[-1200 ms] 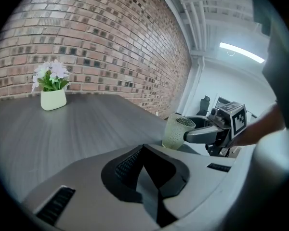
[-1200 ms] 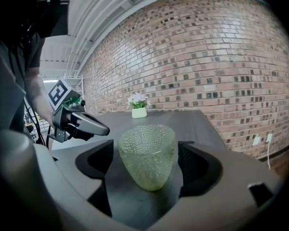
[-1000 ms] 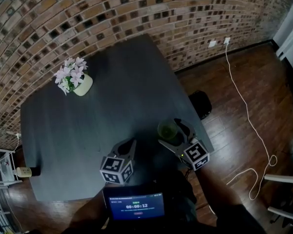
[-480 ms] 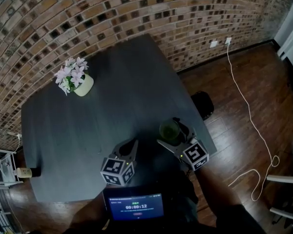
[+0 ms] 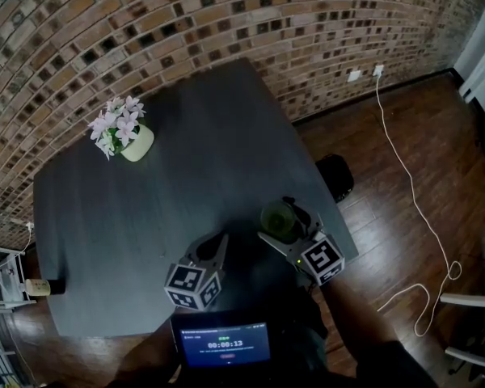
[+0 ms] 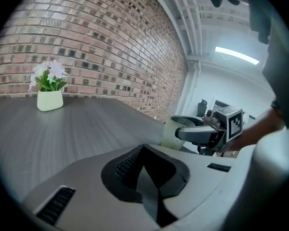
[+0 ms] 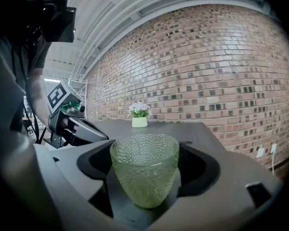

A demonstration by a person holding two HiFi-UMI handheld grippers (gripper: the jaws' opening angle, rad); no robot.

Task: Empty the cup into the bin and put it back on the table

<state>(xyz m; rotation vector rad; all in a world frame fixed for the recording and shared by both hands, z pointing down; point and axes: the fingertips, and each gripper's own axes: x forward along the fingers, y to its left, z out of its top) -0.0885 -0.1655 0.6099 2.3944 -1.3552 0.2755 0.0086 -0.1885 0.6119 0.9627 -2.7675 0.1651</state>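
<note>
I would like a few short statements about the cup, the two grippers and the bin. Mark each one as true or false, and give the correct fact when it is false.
1. The green cup stands between the jaws of the right gripper. True; those jaws have just been closing.
2. The left gripper holds the flower pot. False: the left gripper is empty with its jaws together, and the flower pot stands far across the table.
3. The cup lies on its side. False: it is upright, mouth up.
4. A dark bin stands on the floor beside the table. True.
</note>
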